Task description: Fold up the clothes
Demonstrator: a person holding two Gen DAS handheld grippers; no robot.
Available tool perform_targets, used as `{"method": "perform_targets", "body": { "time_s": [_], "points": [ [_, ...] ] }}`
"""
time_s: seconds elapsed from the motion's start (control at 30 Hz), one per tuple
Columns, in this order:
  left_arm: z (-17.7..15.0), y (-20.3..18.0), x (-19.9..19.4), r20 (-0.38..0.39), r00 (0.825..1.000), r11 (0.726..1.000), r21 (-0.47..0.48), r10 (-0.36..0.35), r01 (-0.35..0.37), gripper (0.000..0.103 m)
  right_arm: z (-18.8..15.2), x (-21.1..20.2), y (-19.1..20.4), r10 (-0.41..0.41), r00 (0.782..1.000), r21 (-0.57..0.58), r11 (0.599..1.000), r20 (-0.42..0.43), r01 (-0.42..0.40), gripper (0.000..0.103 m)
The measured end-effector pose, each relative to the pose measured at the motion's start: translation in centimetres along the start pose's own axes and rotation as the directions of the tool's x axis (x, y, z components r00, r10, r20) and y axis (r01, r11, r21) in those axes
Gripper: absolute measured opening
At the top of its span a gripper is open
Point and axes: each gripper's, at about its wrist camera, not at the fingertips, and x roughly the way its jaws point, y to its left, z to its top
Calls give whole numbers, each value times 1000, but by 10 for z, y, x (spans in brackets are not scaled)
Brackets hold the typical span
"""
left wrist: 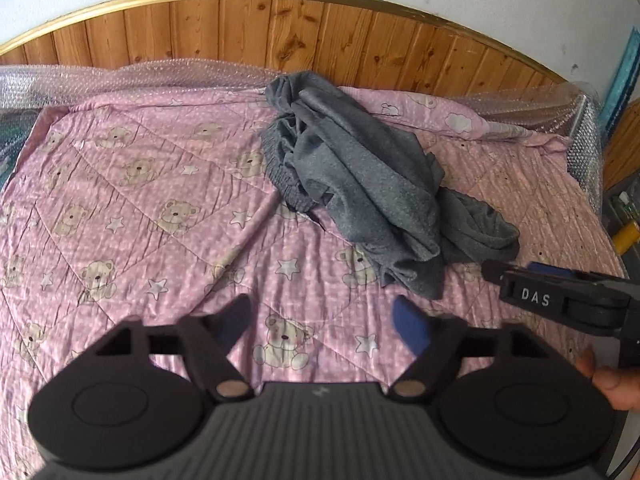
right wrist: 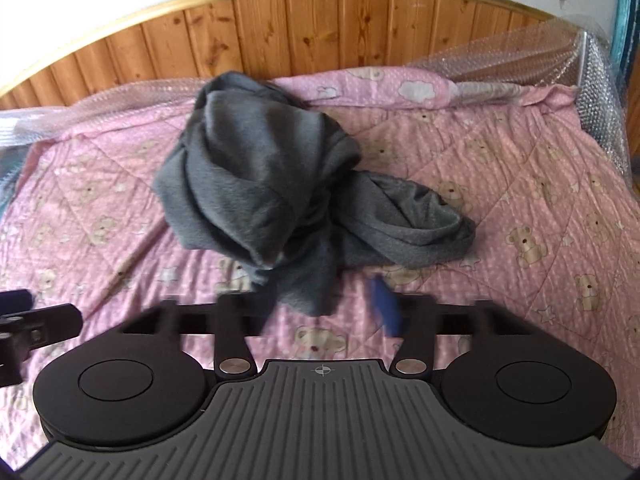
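A crumpled grey garment lies in a heap on the pink teddy-bear quilt, toward the headboard; it also shows in the right wrist view. My left gripper is open and empty, hovering over the quilt short of the heap's near edge. My right gripper is open and empty, its fingers just at the heap's near hanging edge. The right gripper also shows from the side in the left wrist view, next to the heap's right end.
A wooden headboard with a gold rim runs behind the bed. Bubble wrap lines the head and right edge of the bed. The quilt spreads wide left and right of the heap. A hand holds the right gripper.
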Motion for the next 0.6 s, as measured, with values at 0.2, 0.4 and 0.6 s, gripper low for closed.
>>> {"method": "perform_targets", "body": {
  "time_s": [0.2, 0.4, 0.6],
  "points": [
    [16, 11, 35, -72, 997, 995, -93, 34, -41, 99, 12, 38, -15, 31, 998, 9, 999, -49, -31, 82],
    [45, 13, 73, -105, 993, 986, -154, 49, -65, 99, 23, 66, -37, 74, 996, 50, 996, -47, -72, 85],
    [91, -24, 138, -108, 993, 990, -128, 39, -53, 99, 31, 97, -62, 95, 995, 98, 991, -40, -91, 86]
  ]
}}
